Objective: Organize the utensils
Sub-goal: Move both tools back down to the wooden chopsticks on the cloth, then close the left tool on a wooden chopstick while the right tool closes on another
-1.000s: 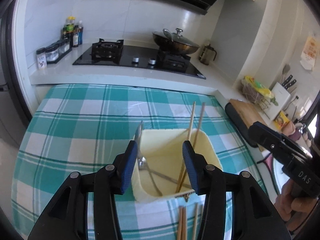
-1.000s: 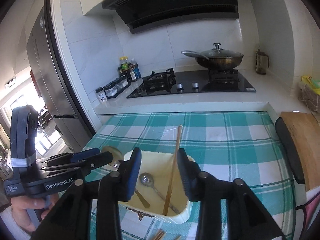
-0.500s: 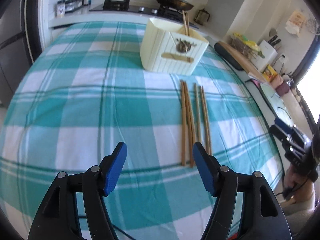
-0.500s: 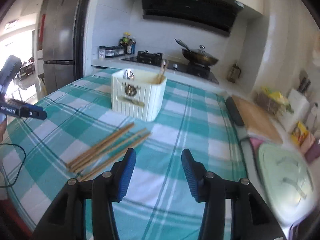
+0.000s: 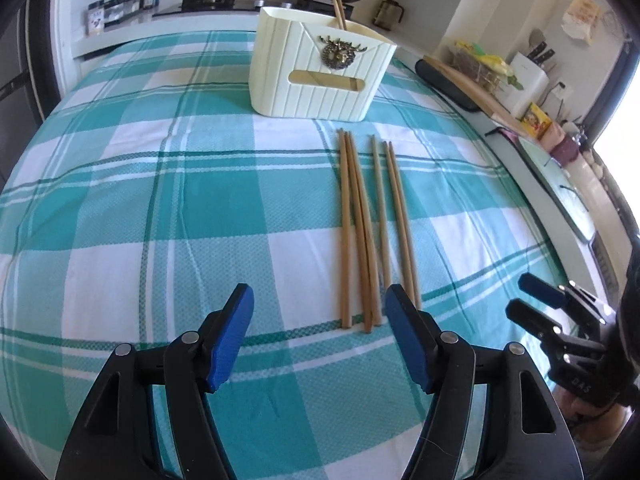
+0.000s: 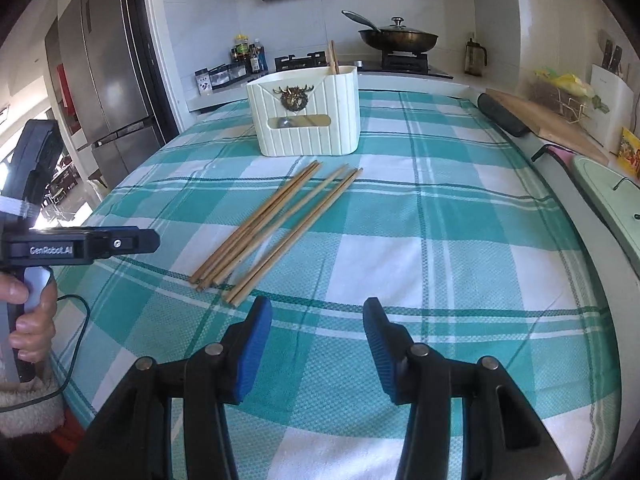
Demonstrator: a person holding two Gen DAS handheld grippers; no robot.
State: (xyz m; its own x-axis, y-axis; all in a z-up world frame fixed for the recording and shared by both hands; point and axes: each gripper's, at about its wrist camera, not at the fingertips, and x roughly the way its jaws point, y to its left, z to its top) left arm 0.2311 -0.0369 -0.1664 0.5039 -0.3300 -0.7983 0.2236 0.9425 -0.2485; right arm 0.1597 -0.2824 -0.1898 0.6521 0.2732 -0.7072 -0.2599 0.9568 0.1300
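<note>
Both grippers now farther back from the holder (image 5: 320, 68) | left gripper (image 5: 318, 336) wide, empty | right gripper (image 6: 318, 344) wide, empty | chopsticks (image 5: 368, 228) flat on cloth (image 5: 160, 200)

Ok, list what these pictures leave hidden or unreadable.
- Holder contents: walls hide them in both views; only two chopstick tops show, something rounded behind the slot.
- Loose chopsticks: near ends partly behind the left claw.
- Spice jar labels: too small.
</note>
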